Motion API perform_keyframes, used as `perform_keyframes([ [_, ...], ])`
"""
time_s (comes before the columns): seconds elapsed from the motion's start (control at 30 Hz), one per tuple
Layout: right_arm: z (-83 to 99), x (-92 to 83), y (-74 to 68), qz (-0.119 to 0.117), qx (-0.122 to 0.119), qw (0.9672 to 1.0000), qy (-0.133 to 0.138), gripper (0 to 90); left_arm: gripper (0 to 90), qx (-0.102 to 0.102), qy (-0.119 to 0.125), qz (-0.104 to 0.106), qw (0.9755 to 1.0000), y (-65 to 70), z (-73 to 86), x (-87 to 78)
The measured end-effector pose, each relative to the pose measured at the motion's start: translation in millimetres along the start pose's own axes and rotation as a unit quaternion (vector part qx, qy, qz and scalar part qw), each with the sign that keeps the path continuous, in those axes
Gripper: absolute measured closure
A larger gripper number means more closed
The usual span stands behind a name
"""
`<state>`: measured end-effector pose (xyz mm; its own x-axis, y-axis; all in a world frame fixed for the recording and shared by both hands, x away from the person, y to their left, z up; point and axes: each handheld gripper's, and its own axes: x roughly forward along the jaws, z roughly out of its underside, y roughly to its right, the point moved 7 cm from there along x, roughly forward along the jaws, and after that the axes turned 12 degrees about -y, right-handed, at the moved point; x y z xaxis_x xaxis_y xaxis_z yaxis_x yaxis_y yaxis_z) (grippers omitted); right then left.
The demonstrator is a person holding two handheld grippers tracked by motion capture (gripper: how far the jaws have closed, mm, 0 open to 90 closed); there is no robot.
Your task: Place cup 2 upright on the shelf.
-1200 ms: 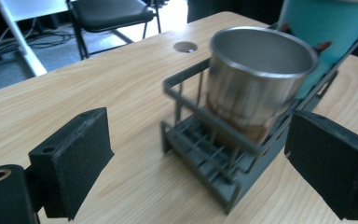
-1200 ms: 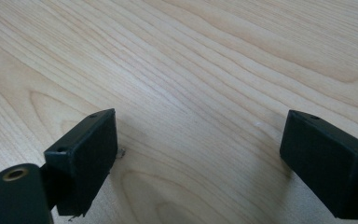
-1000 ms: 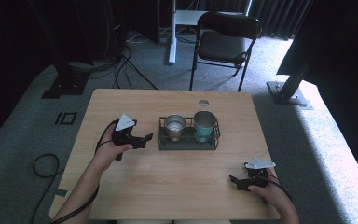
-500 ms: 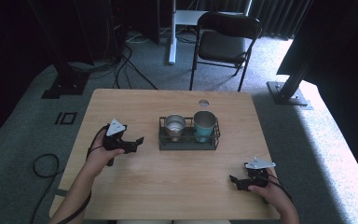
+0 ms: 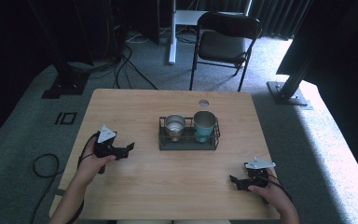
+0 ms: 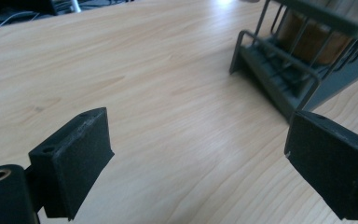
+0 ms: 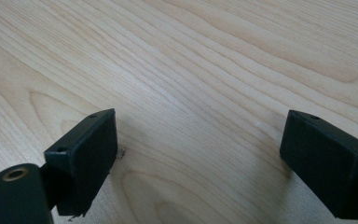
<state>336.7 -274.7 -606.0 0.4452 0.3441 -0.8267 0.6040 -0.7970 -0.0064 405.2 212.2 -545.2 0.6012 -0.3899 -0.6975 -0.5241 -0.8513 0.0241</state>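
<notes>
No readable text, labels, brands or numbers anywhere. Steel cup [image 5: 175, 126] and teal cup [image 5: 204, 125] past the left claw [image 5: 129, 148]: plain, no print. Wire rack [image 5: 186, 143] holding them: unmarked. Table [image 5: 177, 186] under the right claw [image 5: 234, 181]: bare wood grain, no sticker or sign.

Two cups [image 5: 175, 126] stand side by side in the rack [image 5: 186, 143], mid-table [image 5: 168, 186].
</notes>
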Motion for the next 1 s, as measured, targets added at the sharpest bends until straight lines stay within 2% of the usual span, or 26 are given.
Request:
perform_keyframes([
  [0.33, 0.0, 0.0, 0.0, 0.0, 0.0, 1.0, 0.0, 10.7, 7.9, -0.022, -0.003, -0.015, 0.9997, -9.5, 23.2, -9.8],
  [0.63, 0.0, 0.0, 0.0, 0.0, 0.0, 1.0, 0.0, 10.7, 7.9, -0.041, -0.01, -0.026, 0.9988, -12.1, 42.4, -14.9],
  [1.0, -0.1, 0.1, 0.0, 0.0, 0.0, 1.0, 0.001, 10.7, 7.9, -0.072, -0.021, -0.055, 0.9957, -22.8, 69.4, -22.8],
])
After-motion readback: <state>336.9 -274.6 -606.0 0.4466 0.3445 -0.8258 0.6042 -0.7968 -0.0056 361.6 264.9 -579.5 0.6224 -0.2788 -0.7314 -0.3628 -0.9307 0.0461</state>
